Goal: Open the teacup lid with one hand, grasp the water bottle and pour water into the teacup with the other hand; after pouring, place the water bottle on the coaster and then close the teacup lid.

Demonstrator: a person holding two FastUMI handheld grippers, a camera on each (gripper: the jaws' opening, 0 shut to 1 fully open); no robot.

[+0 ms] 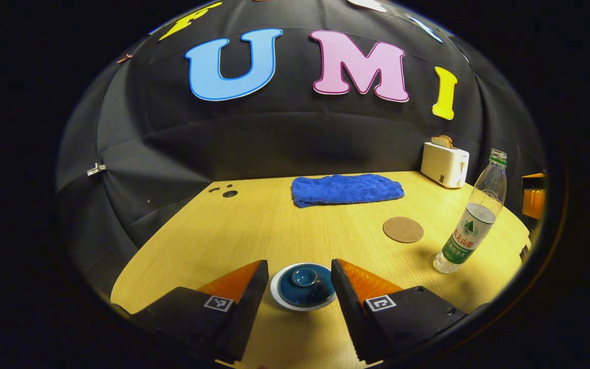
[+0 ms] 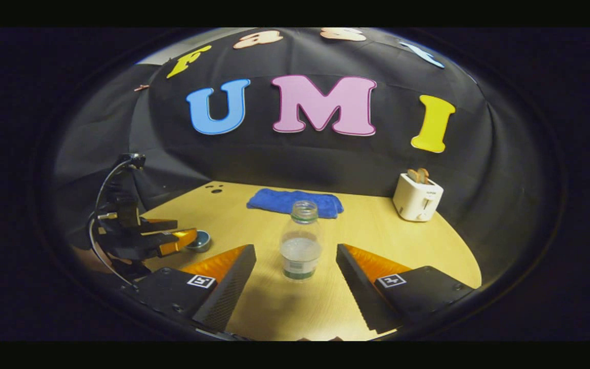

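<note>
- Teacup (image 1: 303, 287), lid (image 1: 305, 277) on, sits on the worktop (image 1: 254, 225) between the released left claw (image 1: 299, 274) fingers, untouched.
- Uncapped water bottle (image 2: 300, 247) stands between the right claw (image 2: 295, 259) fingers, spread wide apart.
- Coaster (image 1: 403, 229) lies bare near the blue cloth (image 1: 346, 189).

- In the left gripper view the left gripper (image 1: 299, 281) has two wedge-shaped fingers, each on a blocky black base.
- Each base carries a small square black-and-white marker; the right base has small screw holes.
- The inner finger faces are ribbed.
- The right gripper (image 2: 295, 270) in the right gripper view has the same build: wedge fingers, black bases, square markers, screws, ribbed inner faces.
- Seen from the right gripper view, the left gripper has a dark frame with thin looping cables.
</note>
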